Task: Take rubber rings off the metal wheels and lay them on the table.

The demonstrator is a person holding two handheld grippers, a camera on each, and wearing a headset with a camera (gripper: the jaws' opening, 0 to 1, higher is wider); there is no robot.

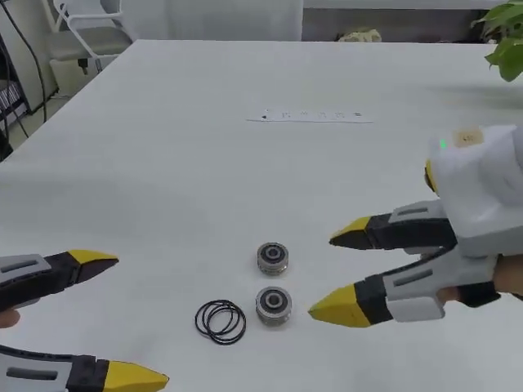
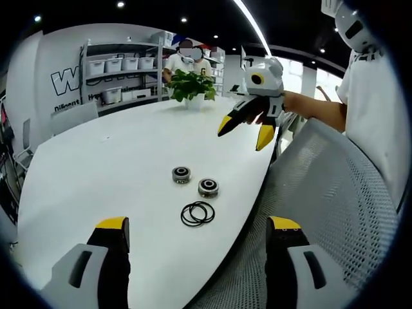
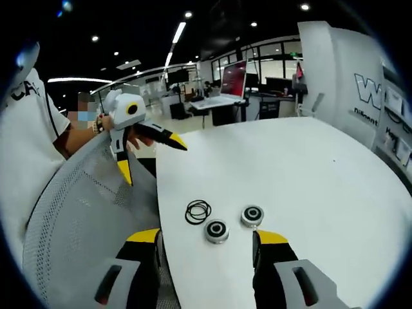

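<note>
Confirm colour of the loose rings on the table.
Black rubber rings, clearest in the head view.

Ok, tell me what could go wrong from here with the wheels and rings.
The near metal wheel lies loose close to the table edge; a nudge from the open right gripper might send it off. The pile of rubber rings sits right beside that wheel, so the open left gripper could snag them.

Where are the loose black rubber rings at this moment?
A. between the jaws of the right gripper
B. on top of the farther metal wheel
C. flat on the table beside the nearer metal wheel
C: the rubber rings lie flat on the table beside the nearer wheel.
</note>
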